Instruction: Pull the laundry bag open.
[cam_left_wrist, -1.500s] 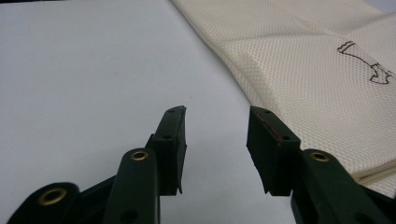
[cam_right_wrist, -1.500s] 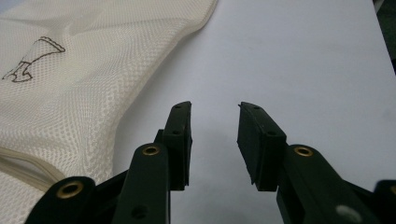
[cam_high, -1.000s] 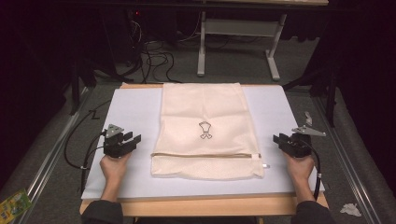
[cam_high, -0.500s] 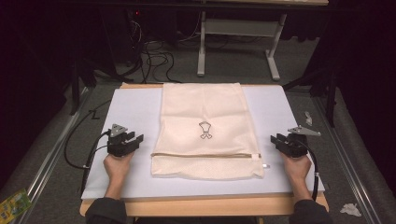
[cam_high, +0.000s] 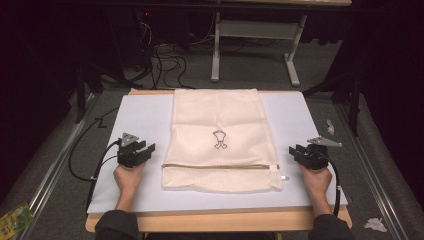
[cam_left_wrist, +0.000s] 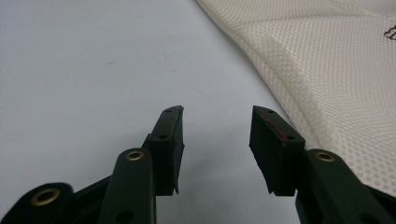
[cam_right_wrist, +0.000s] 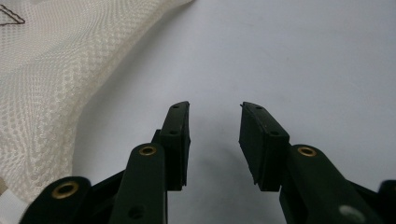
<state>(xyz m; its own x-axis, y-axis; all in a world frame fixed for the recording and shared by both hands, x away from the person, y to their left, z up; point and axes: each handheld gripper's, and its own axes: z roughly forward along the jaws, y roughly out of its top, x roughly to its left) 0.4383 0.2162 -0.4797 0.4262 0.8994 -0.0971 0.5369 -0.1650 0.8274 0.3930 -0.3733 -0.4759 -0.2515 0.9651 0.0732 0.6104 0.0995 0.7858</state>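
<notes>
A cream mesh laundry bag lies flat in the middle of the white mat. It has a small black emblem and a zipper running across near its front end. My left gripper rests on the mat just left of the bag, open and pointing toward it. In the left gripper view, nothing sits between its fingertips, and the bag's edge lies close on the right. My right gripper rests to the right of the bag, open and empty, with the mesh at its left.
The mat covers a wooden table with its front edge near me. On the floor beyond the table are cables and a white desk frame. A green packet and crumpled paper lie on the floor beside the table.
Both grippers have edged a little inward toward the bag. The bag lies as before.
</notes>
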